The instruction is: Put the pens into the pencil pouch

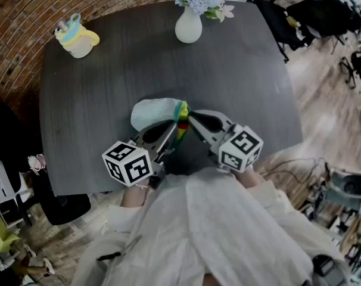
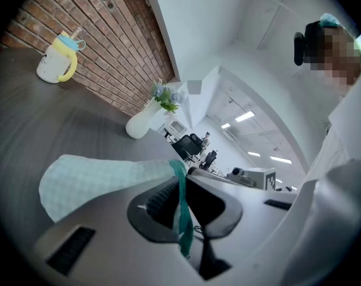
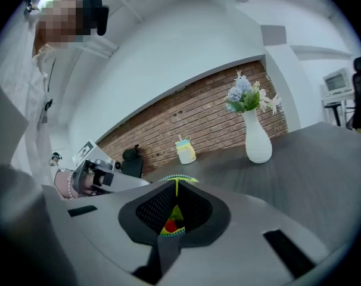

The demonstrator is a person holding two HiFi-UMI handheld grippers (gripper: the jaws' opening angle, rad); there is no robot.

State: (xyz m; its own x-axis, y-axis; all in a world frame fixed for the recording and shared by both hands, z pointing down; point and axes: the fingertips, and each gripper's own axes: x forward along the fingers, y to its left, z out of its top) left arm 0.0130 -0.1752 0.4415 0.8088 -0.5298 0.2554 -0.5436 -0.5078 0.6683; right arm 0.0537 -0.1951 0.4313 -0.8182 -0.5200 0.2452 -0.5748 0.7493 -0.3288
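- While both grippers meet over the dark table (image 1: 97, 82), we see our left gripper (image 2: 180, 190) pinching the pencil pouch (image 2: 97, 183) by its teal rim.
- Our right gripper (image 3: 174, 206) is clamped on its yellow-green edge.

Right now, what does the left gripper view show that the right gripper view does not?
Only the left gripper view: the pale checked body of the pencil pouch, its teal edge pinched in the left gripper. Only the right gripper view: the pouch's yellow-green edge pinched in the right gripper, a red thing below it, and a beaded bracelet. Both: the white vase, the yellow-handled cup, the brick wall and the grey table.
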